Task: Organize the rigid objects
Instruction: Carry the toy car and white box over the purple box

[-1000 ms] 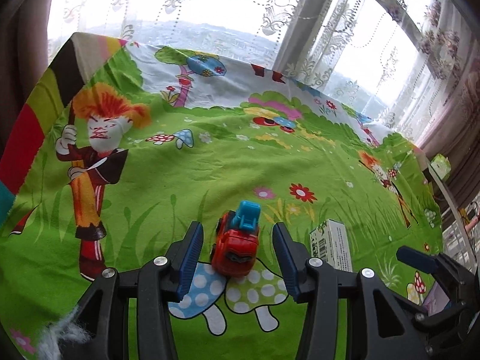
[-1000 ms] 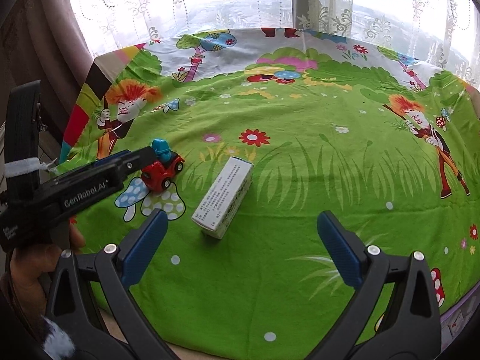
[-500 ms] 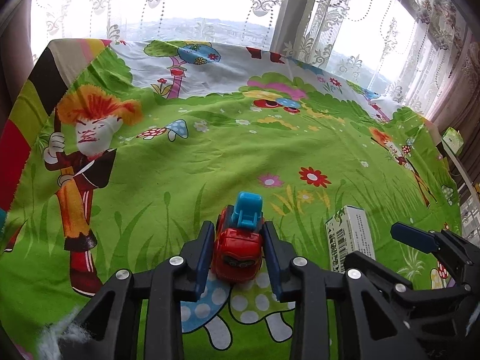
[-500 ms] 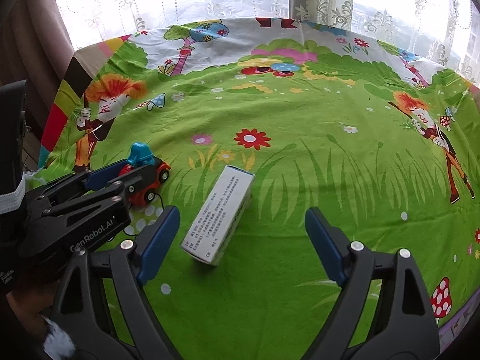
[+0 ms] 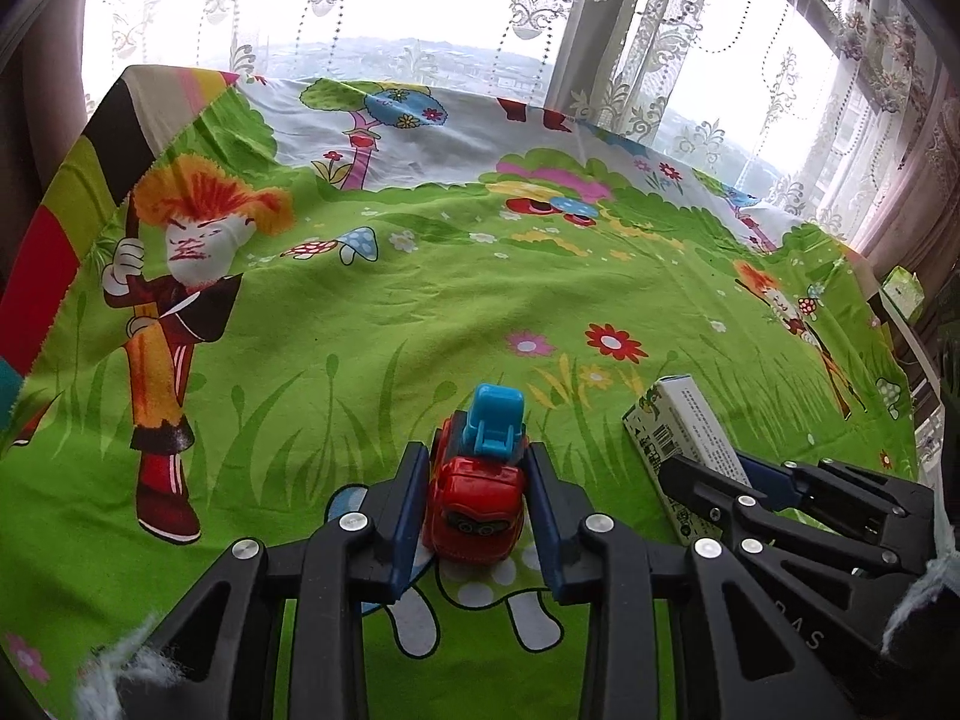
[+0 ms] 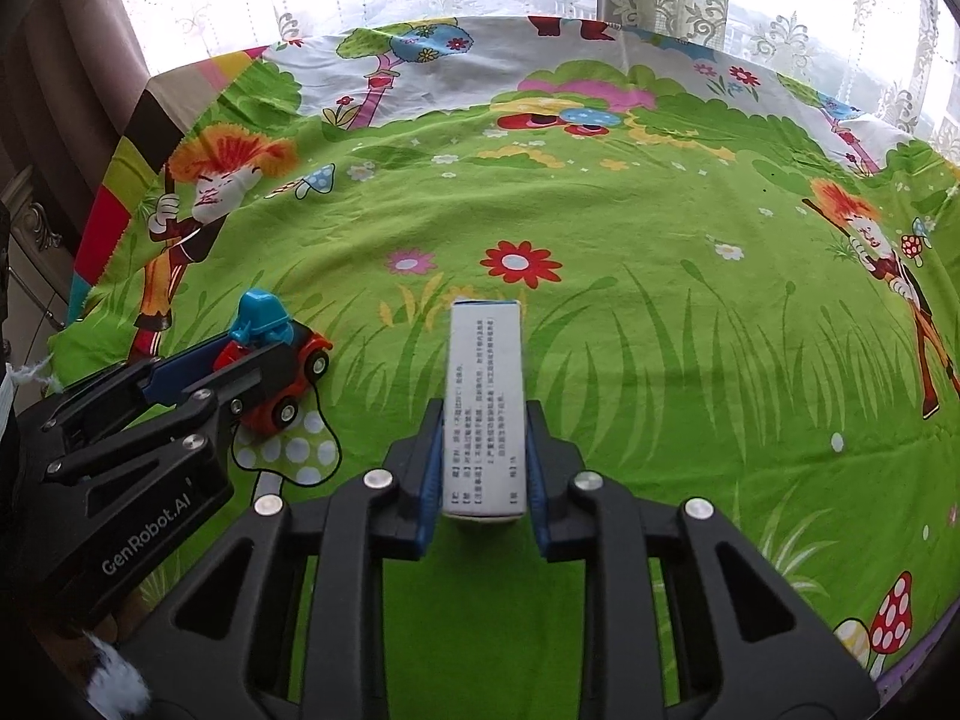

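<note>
While both tools sit low over the green cartoon cloth [image 6: 660, 360], each already has its own object between its fingers. The left gripper [image 5: 477, 498] is closed on the red toy car [image 5: 474, 510], its blue pads pressing the car's two flanks; the car's front faces back toward the camera and its blue seat [image 5: 495, 420] points away, so the car's length runs along the fingers, not across them. From the right wrist view the car's wheels look to be resting on the cloth, over a spotted mushroom print (whether it is just lifted I cannot tell).

Just beside it, the right gripper [image 6: 483, 474] is clamped on the white box [image 6: 485, 408]. The box's long axis also runs straight ahead along the fingers, and they hold only its near end, leaving most of its length sticking out forward with its far end toward the red flower print.

That overhang is what the next move likely turns on: carried by one end, the box may droop or pivot. The two tools stand close side by side, so lifting apart seems wise.
</note>
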`<state>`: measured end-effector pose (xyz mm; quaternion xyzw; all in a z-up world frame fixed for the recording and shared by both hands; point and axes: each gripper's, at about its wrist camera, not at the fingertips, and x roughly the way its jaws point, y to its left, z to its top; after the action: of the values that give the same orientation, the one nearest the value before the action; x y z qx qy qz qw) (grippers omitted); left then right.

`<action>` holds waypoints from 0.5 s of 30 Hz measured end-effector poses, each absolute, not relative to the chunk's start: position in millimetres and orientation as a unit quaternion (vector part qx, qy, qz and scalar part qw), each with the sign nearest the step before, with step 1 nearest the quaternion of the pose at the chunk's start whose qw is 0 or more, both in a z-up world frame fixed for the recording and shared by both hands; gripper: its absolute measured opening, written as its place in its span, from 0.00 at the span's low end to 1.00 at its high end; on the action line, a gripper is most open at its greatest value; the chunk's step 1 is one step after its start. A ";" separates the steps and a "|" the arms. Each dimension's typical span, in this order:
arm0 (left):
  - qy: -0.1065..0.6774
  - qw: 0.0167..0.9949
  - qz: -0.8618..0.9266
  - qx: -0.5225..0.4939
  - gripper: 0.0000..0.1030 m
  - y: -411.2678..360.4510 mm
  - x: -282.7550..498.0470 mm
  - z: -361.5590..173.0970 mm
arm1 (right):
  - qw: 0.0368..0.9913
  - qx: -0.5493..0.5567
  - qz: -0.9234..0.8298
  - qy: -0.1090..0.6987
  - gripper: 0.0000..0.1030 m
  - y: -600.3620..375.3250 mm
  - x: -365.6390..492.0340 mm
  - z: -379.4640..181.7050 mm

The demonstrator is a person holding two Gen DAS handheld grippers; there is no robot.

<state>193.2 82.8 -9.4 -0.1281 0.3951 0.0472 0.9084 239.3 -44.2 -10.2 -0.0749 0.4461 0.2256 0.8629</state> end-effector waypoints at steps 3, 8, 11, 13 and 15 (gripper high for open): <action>0.392 0.909 0.046 -0.135 0.32 79.3 188.2 -7.8 | 0.864 -0.073 0.223 0.445 0.27 -47.5 236.8 -9.7; 0.389 0.909 0.045 -0.140 0.32 71.9 181.5 -4.0 | 0.867 -0.071 0.219 0.441 0.27 -55.4 230.6 -6.2; 0.387 0.910 0.042 -0.142 0.32 67.1 178.1 -1.3 | 0.869 -0.070 0.219 0.438 0.27 -60.3 226.2 -2.7; 0.386 0.910 0.040 -0.143 0.32 63.3 175.7 0.6 | 0.870 -0.070 0.219 0.436 0.27 -63.3 222.7 -0.5; 0.385 0.911 0.038 -0.145 0.32 59.6 172.2 2.3 | 0.871 -0.069 0.219 0.434 0.27 -67.1 219.0 2.0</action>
<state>172.2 59.6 2.3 -0.1446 0.3848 0.0382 0.9108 219.0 -67.1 2.0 -0.0687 0.4339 0.2190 0.8712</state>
